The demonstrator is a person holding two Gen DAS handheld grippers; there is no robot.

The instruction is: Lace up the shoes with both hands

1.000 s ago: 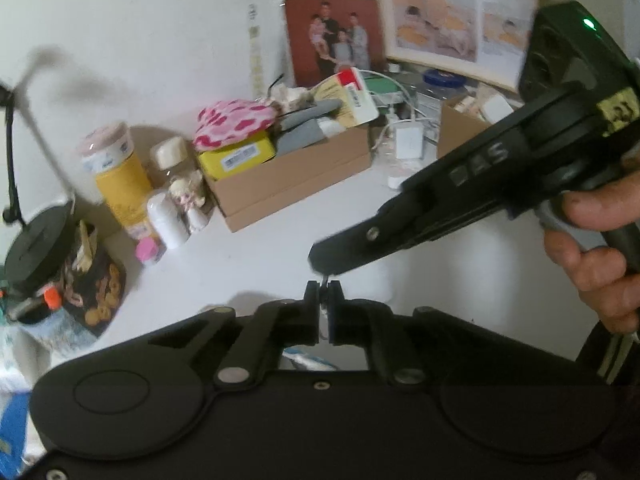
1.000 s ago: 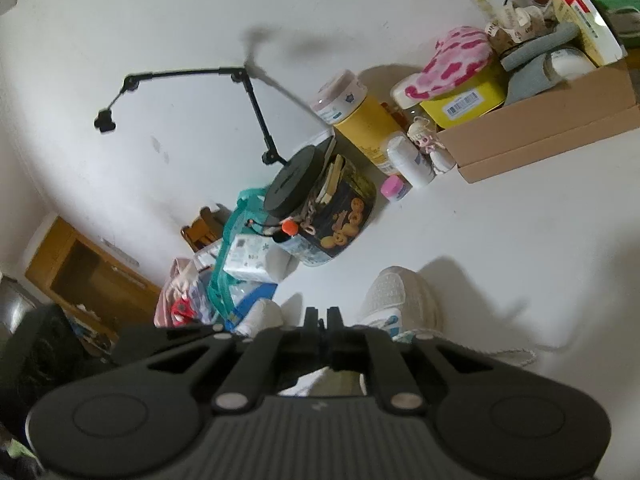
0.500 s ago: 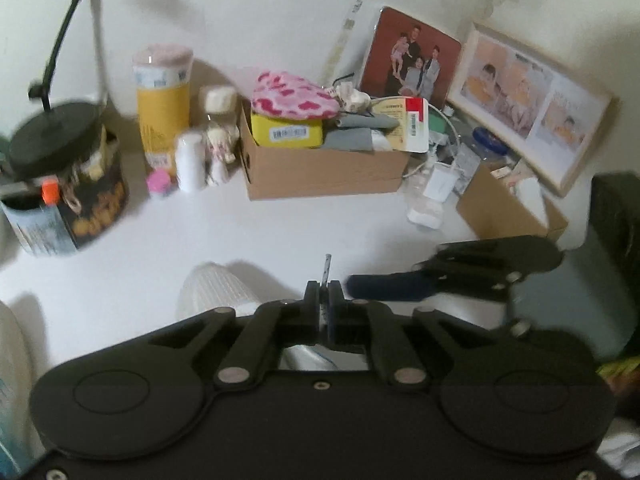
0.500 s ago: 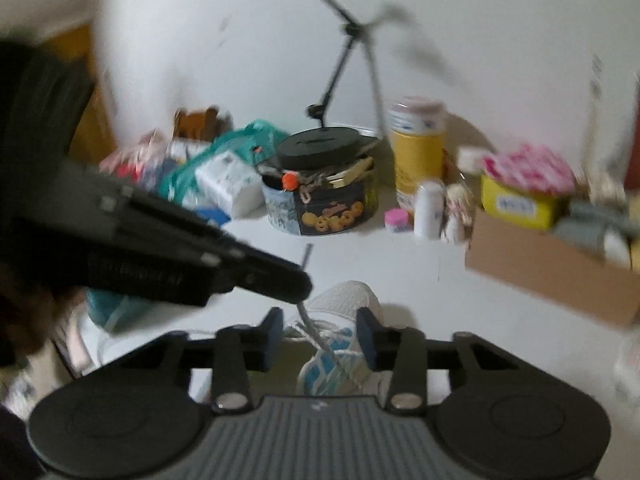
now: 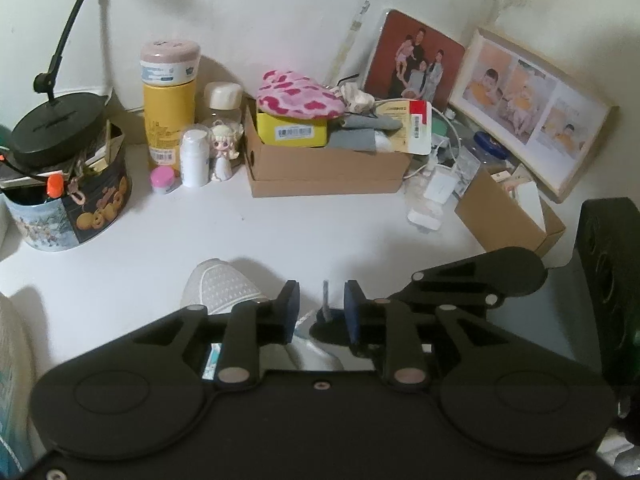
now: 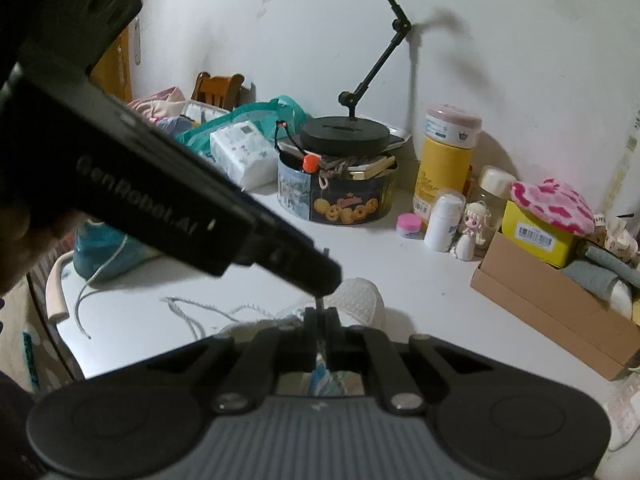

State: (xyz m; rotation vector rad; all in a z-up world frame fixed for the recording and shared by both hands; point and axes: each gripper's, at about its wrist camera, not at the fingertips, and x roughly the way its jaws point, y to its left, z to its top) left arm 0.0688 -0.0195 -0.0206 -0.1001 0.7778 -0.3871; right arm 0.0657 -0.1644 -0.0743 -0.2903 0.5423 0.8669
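Observation:
A white mesh shoe [image 5: 218, 286] sits on the white table, toe pointing away, mostly hidden under the grippers. My left gripper [image 5: 321, 304] is open, its blue pads [image 5: 290, 310] spread apart. Between them stands the grey lace tip [image 5: 325, 292], touching neither pad. My right gripper [image 5: 332, 328] reaches in from the right and pinches the lace just below that tip. In the right wrist view my right gripper [image 6: 321, 316] is shut on the lace tip [image 6: 320, 303] above the shoe [image 6: 358, 294]. The left gripper [image 6: 316, 276] crosses from the upper left, right over it.
A cookie tin [image 5: 80, 208], a yellow canister [image 5: 170, 100], small bottles and an open cardboard box [image 5: 320, 168] line the back wall. A smaller carton [image 5: 508, 216] stands at the right. Loose lace [image 6: 188, 312] lies left of the shoe, near the table's rounded edge [image 6: 56, 292].
The lace tip has passed from the left gripper to the right. The left gripper, shut on it before, has opened. The right gripper, open half a second ago, has shut on it.

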